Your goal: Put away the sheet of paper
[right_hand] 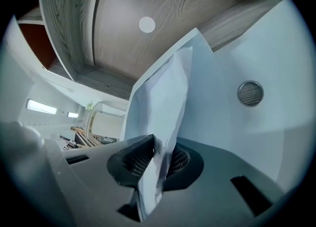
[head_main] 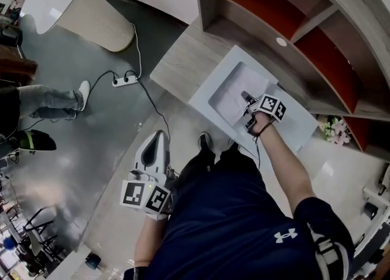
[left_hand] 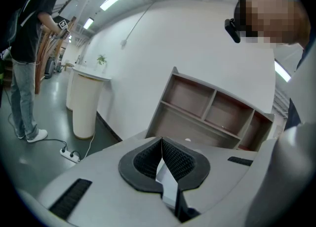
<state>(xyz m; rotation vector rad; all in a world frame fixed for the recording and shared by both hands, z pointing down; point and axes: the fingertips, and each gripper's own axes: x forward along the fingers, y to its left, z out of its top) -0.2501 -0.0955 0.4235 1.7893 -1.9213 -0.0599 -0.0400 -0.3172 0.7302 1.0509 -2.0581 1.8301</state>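
My right gripper point(right_hand: 157, 154) is shut on a white sheet of paper point(right_hand: 163, 97), which stands creased and upright out of the jaws. Behind the sheet are the white walls of a sink basin point(right_hand: 247, 48) with a round drain point(right_hand: 250, 93). In the head view, the right gripper point(head_main: 245, 97) reaches into that basin point(head_main: 210, 90), set on a wooden counter point(head_main: 183, 59); the sheet is hard to tell from the white basin there. My left gripper point(head_main: 159, 134) hangs low by my hip, away from the counter. Its jaws point(left_hand: 162, 144) are shut with nothing held.
A wooden shelf unit with red-backed compartments point(head_main: 292, 23) rises behind the counter. A power strip point(head_main: 125, 80) and its cable lie on the grey floor. A white round pedestal point(head_main: 91, 11) stands at the far left, another person's legs point(head_main: 49, 99) beside it. Flowers point(head_main: 334, 128) sit at the right.
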